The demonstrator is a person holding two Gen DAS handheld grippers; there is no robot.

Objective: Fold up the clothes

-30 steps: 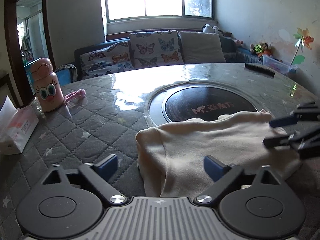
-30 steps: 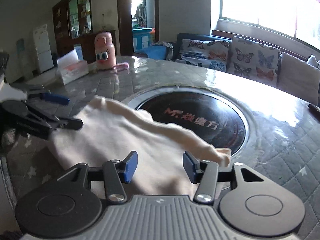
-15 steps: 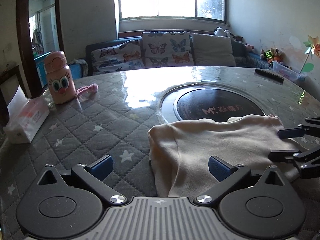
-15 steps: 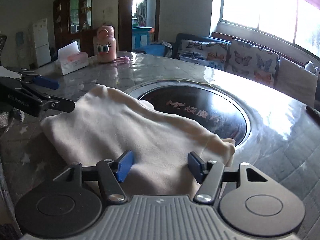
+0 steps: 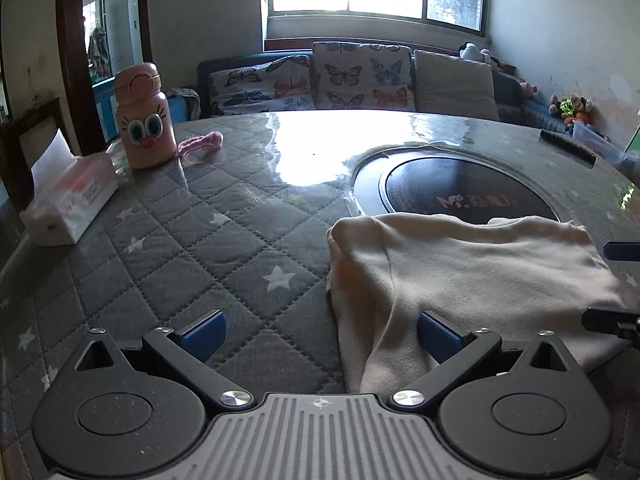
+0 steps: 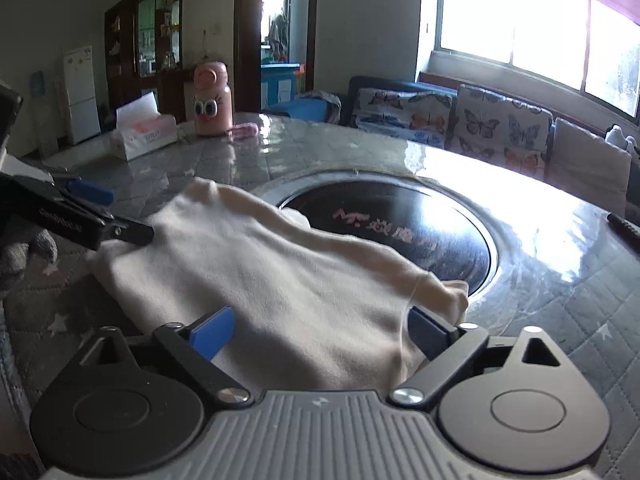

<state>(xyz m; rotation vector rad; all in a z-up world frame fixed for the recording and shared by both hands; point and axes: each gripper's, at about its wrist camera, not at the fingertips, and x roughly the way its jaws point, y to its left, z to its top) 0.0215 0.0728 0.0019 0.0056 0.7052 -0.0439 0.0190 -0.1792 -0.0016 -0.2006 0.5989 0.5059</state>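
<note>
A cream garment [image 5: 472,276] lies folded on the quilted grey table, its far edge over the dark round inset; it also shows in the right wrist view [image 6: 280,280]. My left gripper [image 5: 320,334] is open and empty, at the garment's near left edge. It appears in the right wrist view [image 6: 110,214] at the garment's left end. My right gripper [image 6: 320,332] is open and empty, low over the garment's near edge. Its fingertips [image 5: 620,250] show at the right edge of the left wrist view.
A pink cartoon bottle [image 5: 144,116] and a tissue box [image 5: 68,204] stand at the table's far left, with a pink strap [image 5: 200,144] beside the bottle. A dark round inset [image 5: 464,196] sits mid-table. A black remote [image 5: 568,152] lies far right. A sofa stands behind.
Both grippers have drawn back from the garment and opened wider. The left view has shifted left. The garment has settled flat on the table.
</note>
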